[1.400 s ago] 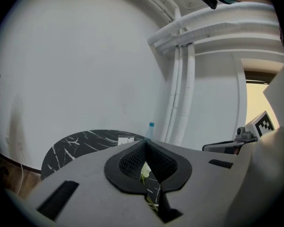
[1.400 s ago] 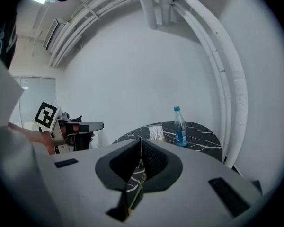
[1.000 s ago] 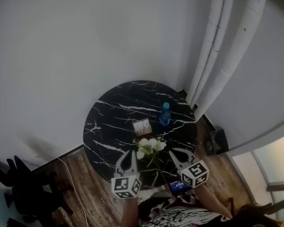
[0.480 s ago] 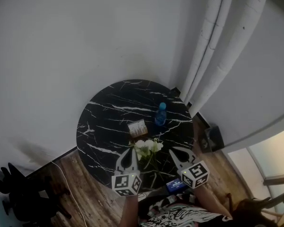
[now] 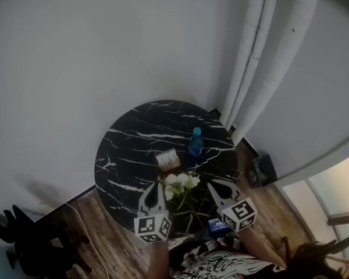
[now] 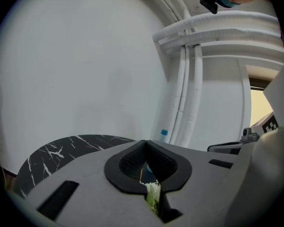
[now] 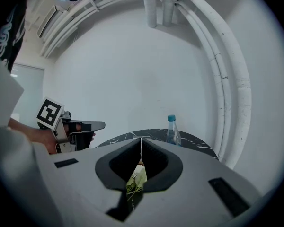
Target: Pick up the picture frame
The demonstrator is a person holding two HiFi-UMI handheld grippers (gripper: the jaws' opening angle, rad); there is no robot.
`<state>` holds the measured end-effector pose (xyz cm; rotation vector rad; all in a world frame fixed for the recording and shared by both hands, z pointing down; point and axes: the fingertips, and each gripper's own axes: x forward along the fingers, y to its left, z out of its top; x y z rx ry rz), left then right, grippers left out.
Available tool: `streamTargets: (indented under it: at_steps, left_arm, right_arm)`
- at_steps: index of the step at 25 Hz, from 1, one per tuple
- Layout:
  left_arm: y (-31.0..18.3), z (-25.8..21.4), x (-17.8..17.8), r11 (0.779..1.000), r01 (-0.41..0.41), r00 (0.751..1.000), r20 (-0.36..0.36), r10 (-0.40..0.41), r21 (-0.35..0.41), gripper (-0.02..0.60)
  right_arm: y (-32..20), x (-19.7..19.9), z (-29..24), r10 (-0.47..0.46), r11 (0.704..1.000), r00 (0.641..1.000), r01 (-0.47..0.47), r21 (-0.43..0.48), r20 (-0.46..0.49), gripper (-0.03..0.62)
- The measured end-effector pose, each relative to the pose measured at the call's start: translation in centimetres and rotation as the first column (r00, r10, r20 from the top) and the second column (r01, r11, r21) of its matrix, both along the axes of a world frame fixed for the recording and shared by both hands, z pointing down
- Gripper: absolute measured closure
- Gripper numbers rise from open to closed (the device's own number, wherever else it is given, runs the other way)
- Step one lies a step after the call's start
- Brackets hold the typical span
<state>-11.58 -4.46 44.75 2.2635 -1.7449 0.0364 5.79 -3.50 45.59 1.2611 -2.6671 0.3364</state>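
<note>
A small picture frame [image 5: 168, 160] stands near the middle of the round black marble table [image 5: 128, 156] in the head view. My left gripper [image 5: 156, 187] hovers over the table's near edge, jaws shut and empty. My right gripper [image 5: 214, 186] hovers beside it on the right, also shut with nothing held. White flowers [image 5: 181, 181] stand between the two grippers and the frame. In the left gripper view a sliver of the frame [image 6: 146, 175] and the flowers [image 6: 153, 196] shows through the shut jaws. The right gripper view shows the flowers [image 7: 137, 178] through its jaws.
A clear bottle with a blue cap [image 5: 195, 142] stands behind the frame, also the bottle [image 7: 173, 130]. A blue object [image 5: 219, 225] lies at the table's near edge under my right gripper. White pipes [image 5: 262, 57] run up the wall at the right. Wooden floor surrounds the table.
Both grippers stay shut. The head view has shifted a little, and my left gripper has slid slightly down and left over the table's near edge.
</note>
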Motion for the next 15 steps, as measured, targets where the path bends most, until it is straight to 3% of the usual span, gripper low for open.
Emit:
streamTargets:
  at_steps: [10,15]
  left_arm:
    - [-0.4,0.7,-0.8,1.000,0.022,1.000,-0.002,-0.022,-0.017,0.568]
    - [-1.8,1.9,-1.1,0.999,0.020,1.000,0.002,-0.020,-0.042,0.568]
  right_arm:
    - [-1.6,-0.3,0.6,-0.028,0.999,0.999,0.028,-0.016,-0.018,0.576]
    - [-2.9,-1.2,2.3,-0.067,0.996,0.997,0.066,-0.066,-0.025,0.576]
